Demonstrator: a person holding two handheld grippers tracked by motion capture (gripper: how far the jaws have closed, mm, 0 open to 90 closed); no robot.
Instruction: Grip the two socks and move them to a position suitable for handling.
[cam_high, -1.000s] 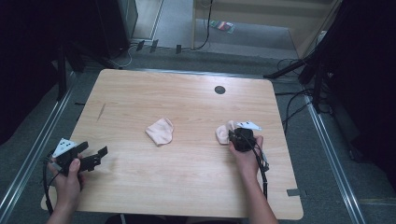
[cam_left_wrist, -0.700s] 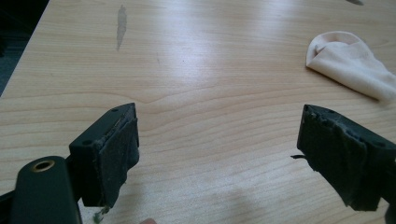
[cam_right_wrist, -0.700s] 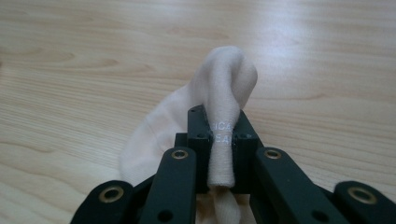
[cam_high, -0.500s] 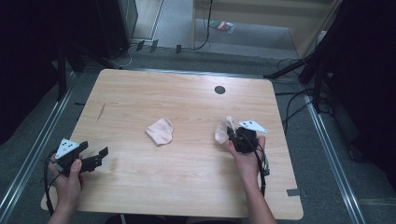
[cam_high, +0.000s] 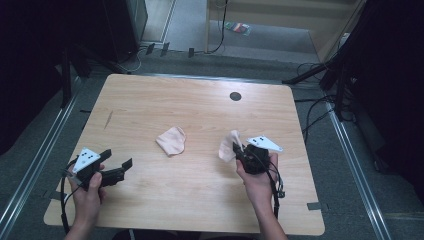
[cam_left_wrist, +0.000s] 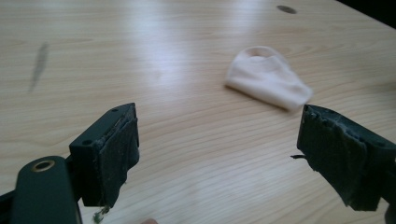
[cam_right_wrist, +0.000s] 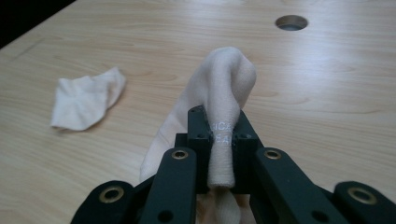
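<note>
Two pale pink socks are on view. One sock (cam_high: 171, 140) (cam_left_wrist: 268, 77) (cam_right_wrist: 86, 99) lies crumpled near the middle of the wooden table (cam_high: 200, 115). My right gripper (cam_high: 237, 151) (cam_right_wrist: 220, 122) is shut on the other sock (cam_high: 229, 146) (cam_right_wrist: 224, 88) and holds it lifted off the table, the cloth pinched between the black jaws and drooping to the left. At the table's front left my left gripper (cam_high: 118, 159) (cam_left_wrist: 219, 154) stands open, its jaws wide apart with nothing between them, aimed toward the lying sock.
A round cable hole (cam_high: 235, 96) (cam_right_wrist: 291, 22) sits in the table's far side. A dark streak (cam_high: 108, 119) (cam_left_wrist: 39, 65) marks the left part of the top. Cables and black stands surround the table on the floor.
My right gripper has lifted the sock off the table and drawn it toward the front. My left gripper has shifted a little rightward, still open.
</note>
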